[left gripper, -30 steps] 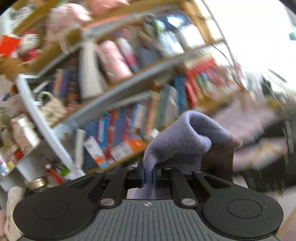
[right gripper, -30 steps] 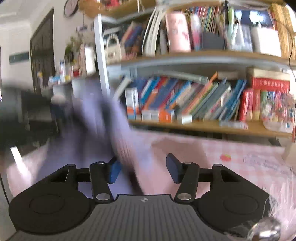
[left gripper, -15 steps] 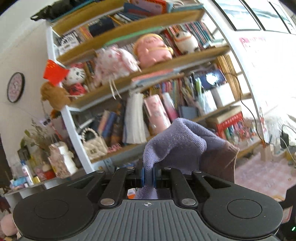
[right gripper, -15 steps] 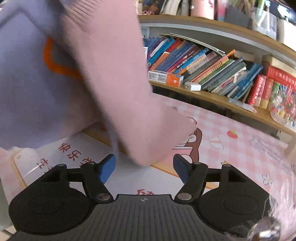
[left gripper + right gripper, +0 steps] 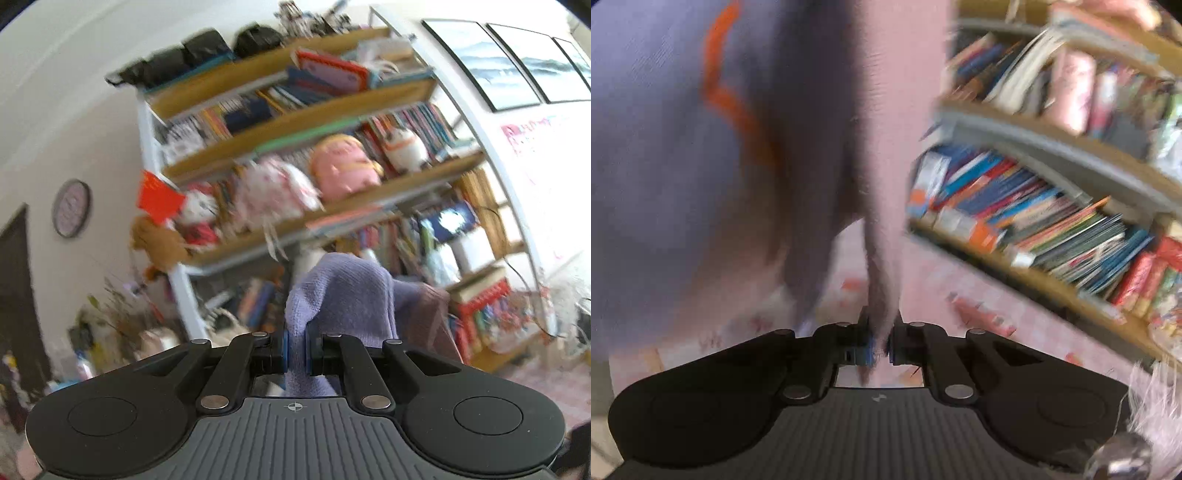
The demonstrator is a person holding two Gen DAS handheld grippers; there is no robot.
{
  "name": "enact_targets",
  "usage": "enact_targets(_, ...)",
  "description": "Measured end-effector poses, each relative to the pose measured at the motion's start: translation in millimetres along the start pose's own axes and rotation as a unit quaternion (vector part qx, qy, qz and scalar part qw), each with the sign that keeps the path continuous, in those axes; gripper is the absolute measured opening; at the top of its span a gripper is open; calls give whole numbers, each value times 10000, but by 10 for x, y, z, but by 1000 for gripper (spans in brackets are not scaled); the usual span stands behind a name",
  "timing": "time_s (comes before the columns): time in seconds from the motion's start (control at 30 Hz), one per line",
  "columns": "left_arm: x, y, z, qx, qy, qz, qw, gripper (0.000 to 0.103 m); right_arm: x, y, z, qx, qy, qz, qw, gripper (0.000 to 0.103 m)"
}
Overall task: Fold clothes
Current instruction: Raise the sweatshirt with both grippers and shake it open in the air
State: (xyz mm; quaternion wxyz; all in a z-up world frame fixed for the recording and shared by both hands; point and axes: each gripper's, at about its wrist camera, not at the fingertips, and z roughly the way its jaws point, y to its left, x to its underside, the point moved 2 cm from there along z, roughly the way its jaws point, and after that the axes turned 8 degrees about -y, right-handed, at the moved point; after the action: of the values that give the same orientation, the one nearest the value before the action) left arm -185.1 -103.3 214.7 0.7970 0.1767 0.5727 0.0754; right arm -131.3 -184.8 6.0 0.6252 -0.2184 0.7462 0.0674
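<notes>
In the left wrist view, our left claw (image 5: 295,350) is clenched on a fold of the lavender knit garment (image 5: 343,291), which bunches up at lower centre and hides the shelf behind it. A brownish-pink part of it trails to the right, its end cut off by the claw body. The bookshelf (image 5: 295,122) fills the upper frame, smeared by blur; we can make out a pink plush toy (image 5: 343,171) on it and a round wall clock (image 5: 71,208) at left, its face unreadable.

In the right wrist view, our right claw (image 5: 881,347) is clamped on a narrow pinkish edge of the same garment (image 5: 683,166), which hangs across the whole upper left with an orange mark (image 5: 735,107) too blurred to read. It covers most of the pink checked counter (image 5: 942,291); rows of books (image 5: 1034,218) stand at right.
</notes>
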Motion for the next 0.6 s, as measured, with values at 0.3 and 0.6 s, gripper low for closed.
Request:
enact_targets(0.3,-142,700,-616,-248,-1460,-936,9845,10,-1211,-945,-1558,348,-3083,894,9465,7)
enact_targets(0.6,974,803,326,196,798,-2289,9700,10,-1234,-1217,-1060,687,-1391,608,9860,7)
